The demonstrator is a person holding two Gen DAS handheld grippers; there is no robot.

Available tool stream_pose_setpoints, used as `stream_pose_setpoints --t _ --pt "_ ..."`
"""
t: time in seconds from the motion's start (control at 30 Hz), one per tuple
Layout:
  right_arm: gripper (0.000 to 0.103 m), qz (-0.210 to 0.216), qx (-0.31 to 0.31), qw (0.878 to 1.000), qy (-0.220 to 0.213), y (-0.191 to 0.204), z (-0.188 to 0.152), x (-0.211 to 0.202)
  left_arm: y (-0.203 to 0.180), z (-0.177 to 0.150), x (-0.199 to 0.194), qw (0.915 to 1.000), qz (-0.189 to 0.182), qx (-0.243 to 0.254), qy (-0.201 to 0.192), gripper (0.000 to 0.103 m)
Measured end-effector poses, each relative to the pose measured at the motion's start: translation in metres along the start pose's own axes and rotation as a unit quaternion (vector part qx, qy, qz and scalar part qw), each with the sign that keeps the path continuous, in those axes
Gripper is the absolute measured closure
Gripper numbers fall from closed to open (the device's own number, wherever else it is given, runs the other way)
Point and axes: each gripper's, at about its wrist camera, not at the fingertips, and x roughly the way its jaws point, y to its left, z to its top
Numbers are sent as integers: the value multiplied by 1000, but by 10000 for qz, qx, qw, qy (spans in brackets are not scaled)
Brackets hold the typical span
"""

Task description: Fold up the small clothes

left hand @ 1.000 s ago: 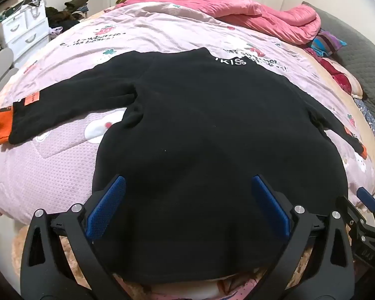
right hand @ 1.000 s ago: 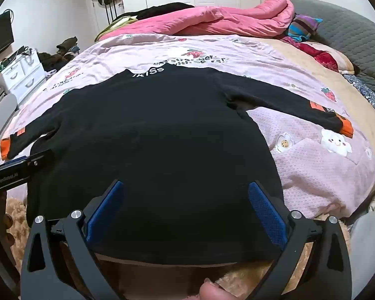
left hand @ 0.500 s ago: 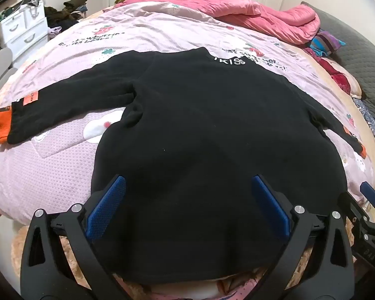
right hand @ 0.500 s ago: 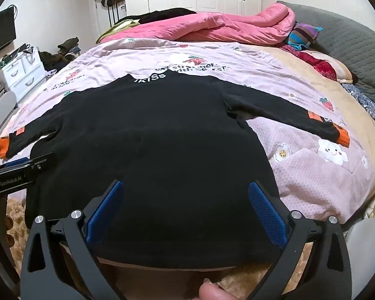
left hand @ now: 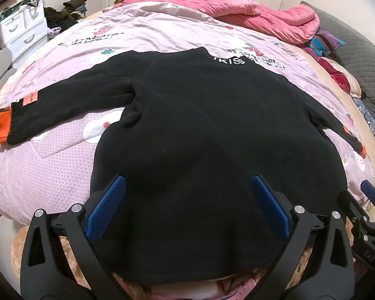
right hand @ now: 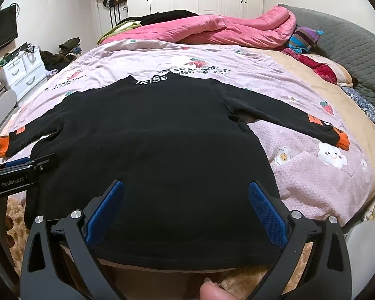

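Black top [left hand: 207,135] lies flat on the bed [left hand: 50,165], collar at 12 o'clock. Left gripper [left hand: 187,187] and right gripper [right hand: 186,191] hover spread at 6 o'clock, empty.

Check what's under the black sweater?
The black sweater lies spread flat on the pink quilt, whose cartoon prints show around it. At the hem, beige plush fabric peeks out. Whatever lies beneath the body is covered.
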Motion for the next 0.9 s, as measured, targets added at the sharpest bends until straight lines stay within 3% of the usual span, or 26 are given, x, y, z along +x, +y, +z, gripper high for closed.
stream_pose_setpoints --t 0.9 --pt "4 -40 -54 10000 -73 4 1 -2 -3 1 1 10000 26 29 -25 9"
